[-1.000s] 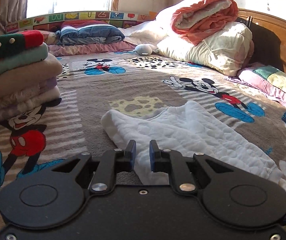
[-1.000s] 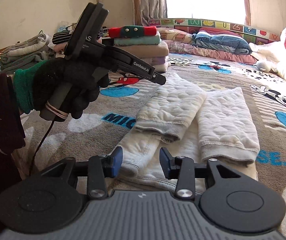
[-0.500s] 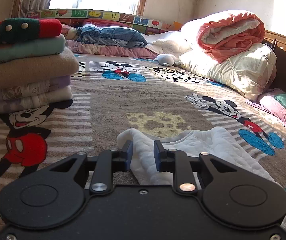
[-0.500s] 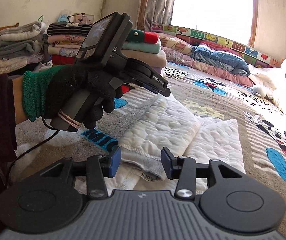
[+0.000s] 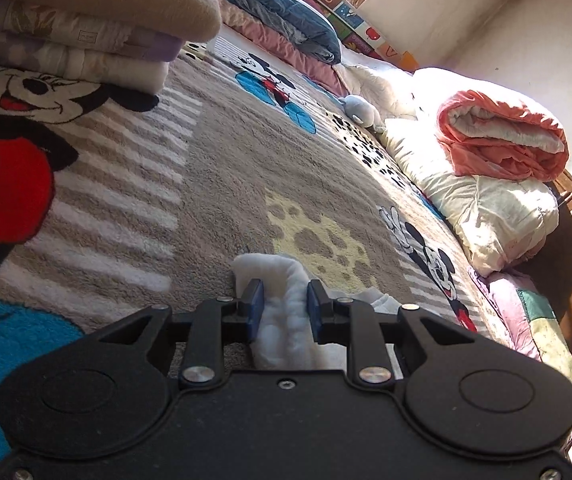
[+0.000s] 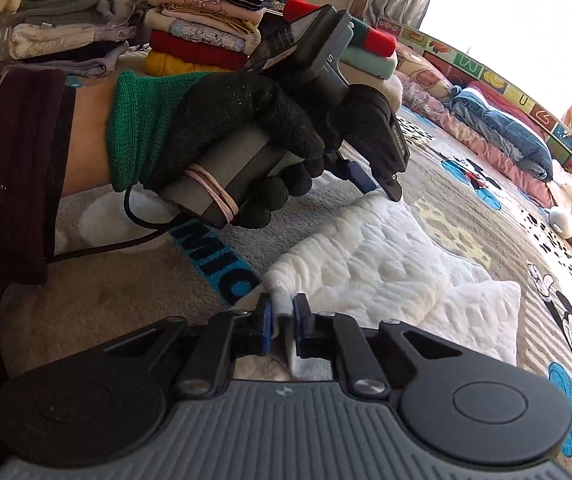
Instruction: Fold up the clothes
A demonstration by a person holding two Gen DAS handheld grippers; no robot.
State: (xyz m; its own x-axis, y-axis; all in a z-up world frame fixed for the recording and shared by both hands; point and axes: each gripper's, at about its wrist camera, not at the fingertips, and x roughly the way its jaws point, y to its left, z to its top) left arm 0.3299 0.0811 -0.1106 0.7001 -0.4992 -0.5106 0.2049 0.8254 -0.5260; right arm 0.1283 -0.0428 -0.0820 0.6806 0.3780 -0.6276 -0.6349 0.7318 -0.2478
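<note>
On bed blanket [image 5: 222, 184]: white quilted garment [image 6: 373, 256], partly folded. Left gripper [image 5: 282, 312] pinching one garment edge; right gripper [image 6: 282, 322] pinching another, near the blanket's front edge.

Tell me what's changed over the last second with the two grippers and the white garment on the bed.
Both grippers dropped down to the white quilted garment. The right gripper narrowed its fingers onto the near edge. The left gripper moved to the garment's far end, which now sits bunched between its fingers. The garment remains on the Mickey blanket, and the folded stack is unmoved.
</note>
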